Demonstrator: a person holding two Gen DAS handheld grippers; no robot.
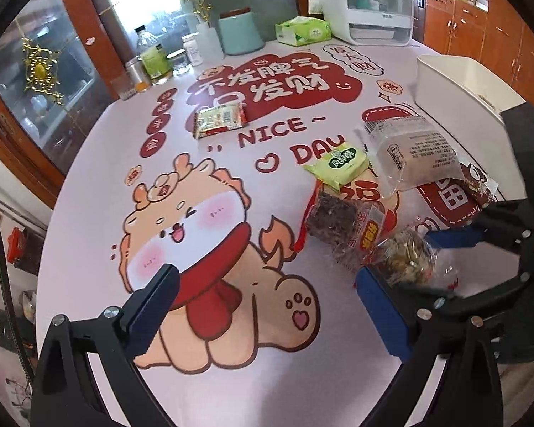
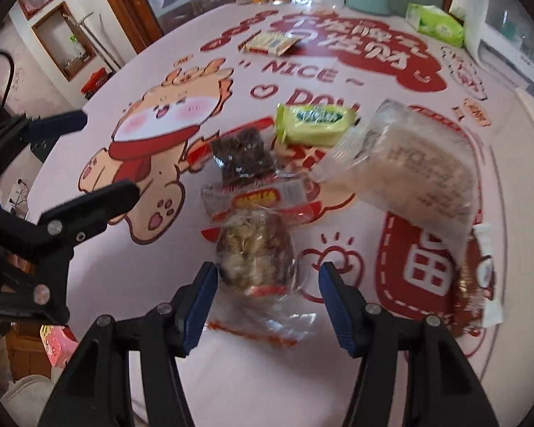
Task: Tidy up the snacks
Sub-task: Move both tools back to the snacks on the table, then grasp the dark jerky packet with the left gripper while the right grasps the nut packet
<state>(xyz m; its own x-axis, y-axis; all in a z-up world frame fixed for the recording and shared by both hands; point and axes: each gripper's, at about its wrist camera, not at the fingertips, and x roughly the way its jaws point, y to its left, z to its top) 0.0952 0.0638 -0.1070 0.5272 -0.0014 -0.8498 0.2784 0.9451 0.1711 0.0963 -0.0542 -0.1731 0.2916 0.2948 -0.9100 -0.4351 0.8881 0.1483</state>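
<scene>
A nut snack bag (image 2: 254, 254) lies between my right gripper's (image 2: 267, 277) open blue fingers, not clamped; it also shows in the left wrist view (image 1: 407, 254). Beyond it lie a dark snack pack (image 2: 244, 156), a green pack (image 2: 315, 124) and a clear white-cake pack (image 2: 420, 167). A yellow-red pack (image 1: 219, 120) lies farther off by itself. My left gripper (image 1: 267, 286) is open and empty above the printed dragon. A white bin (image 1: 459, 82) stands at the right.
Round table with a printed cloth (image 1: 124, 163). At the back stand bottles (image 1: 153, 57), a teal canister (image 1: 238, 32), a tissue pack (image 1: 302, 30) and a white appliance (image 1: 370, 3). A brown wrapped snack (image 2: 477, 284) lies at the right.
</scene>
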